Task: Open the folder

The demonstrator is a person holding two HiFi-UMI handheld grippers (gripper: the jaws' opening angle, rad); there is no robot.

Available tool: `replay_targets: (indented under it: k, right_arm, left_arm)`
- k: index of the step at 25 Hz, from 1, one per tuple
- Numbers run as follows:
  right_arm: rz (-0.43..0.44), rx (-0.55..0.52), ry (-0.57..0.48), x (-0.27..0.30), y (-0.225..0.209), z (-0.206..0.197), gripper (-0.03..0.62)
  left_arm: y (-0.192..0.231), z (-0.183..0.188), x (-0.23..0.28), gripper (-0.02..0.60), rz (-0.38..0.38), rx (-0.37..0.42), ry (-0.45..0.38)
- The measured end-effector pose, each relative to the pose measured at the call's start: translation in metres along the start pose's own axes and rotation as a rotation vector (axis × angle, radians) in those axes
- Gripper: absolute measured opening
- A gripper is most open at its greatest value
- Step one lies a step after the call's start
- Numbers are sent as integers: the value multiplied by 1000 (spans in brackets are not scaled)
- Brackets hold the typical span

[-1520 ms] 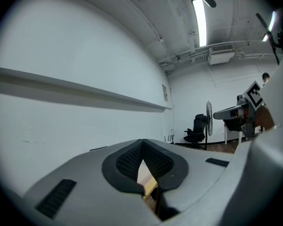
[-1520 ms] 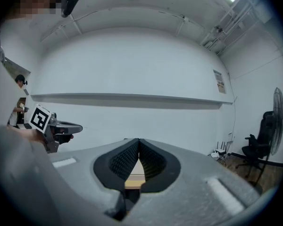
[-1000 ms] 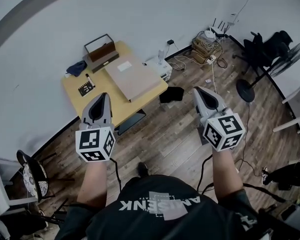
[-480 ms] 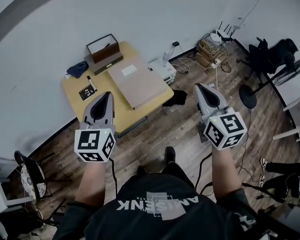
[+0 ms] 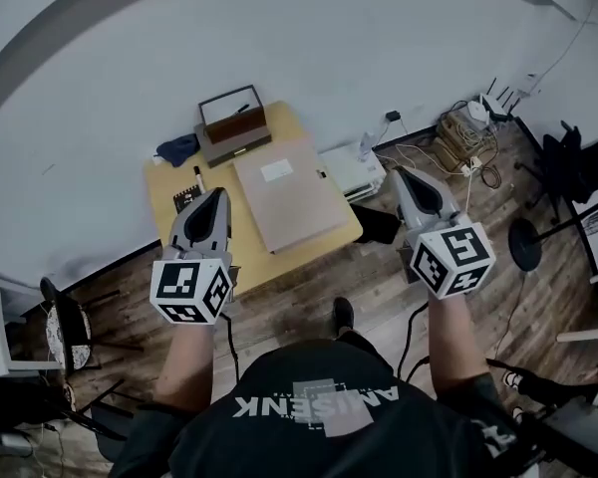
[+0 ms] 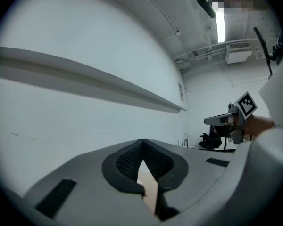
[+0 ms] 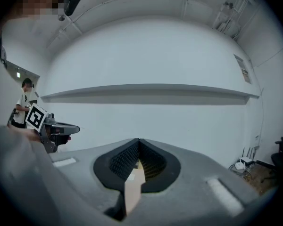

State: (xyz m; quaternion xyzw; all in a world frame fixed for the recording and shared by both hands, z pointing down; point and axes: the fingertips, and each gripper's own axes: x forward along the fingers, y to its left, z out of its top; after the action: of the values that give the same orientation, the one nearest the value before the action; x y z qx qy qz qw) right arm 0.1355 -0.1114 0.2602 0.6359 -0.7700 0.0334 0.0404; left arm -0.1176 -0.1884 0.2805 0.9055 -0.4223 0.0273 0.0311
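Both tongs are pressed together and empty. The left tongs [image 6: 142, 142] and the right tongs [image 7: 138, 141] each look along level at the bare wall, tips meeting, with nothing pinched.

In the head view the folder [image 5: 289, 204] lies closed and flat on the yellow surface [image 5: 164, 182], ahead of me and well below both tongs. Its long axis runs away from me, with the near end swung a little to my right. A white label sits towards the far end. I cannot tell which long edge is the spine.

The folder sits between the two tongs across the picture. The left tongs [image 5: 217, 193] overlap the near left part of the surface, just beside the folder's left long edge as pictured. The right tongs [image 5: 398, 172] hang over the floor, off the surface's right edge and further from the folder's right long edge. My read is that the left is the nearer one.

Far side of the surface: a tray box [image 5: 231, 124] near the folder's far end, and a dark cloth [image 5: 177, 148] to its left.

Task not begun. Judgement: both tongs must come forward and down, and a cover edge needs tongs spread first.
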Motion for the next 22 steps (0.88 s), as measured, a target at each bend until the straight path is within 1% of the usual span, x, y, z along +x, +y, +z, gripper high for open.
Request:
replay_targets:
  k: [3,10,15,22]
  right_arm:
    - [43,2,-11,22,-24,5,6]
    - [132,9,-21,58,-59,8,6]
    - [184,4,-23,77,-79,10,6]
    - [235,-8,-30,100,-102,12,6]
  left_arm:
    - [4,4,19,2,65,6,3]
    - [1,7,45,2,161,1,15]
    - [-2,13,58,2,217,2,6]
    - [-6,18,74,2,287,11,-2]
